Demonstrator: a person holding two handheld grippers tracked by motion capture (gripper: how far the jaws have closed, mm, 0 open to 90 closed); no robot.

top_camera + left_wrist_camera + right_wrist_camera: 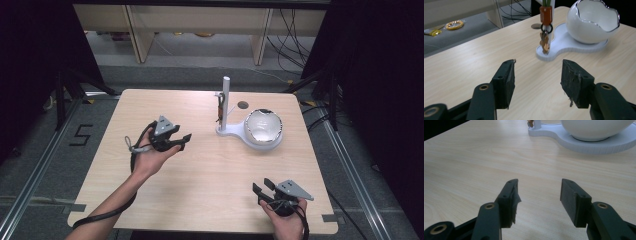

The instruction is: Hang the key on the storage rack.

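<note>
Left hand-held gripper (181,141) hovers empty, jaws apart, near the keys (544,41) already hanging on the white stand's (560,47) post; right hand-held gripper (261,191) rests spread on the bench (210,170). Hanging looks done.

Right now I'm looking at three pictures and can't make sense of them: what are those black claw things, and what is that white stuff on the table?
No robot here: a person holds a hand tool in each hand, the left gripper and the right gripper. One picture is taken from a camera above the wooden table. The other two come from small cameras riding on each gripper, looking along its two black jaws. Both grippers are open and hold nothing. On the table stands a white stand with an upright post, and a white egg-shaped bowl with a jagged rim sits on its base. A bunch of keys hangs from an orange holder on the post, ahead of the left gripper.
</note>
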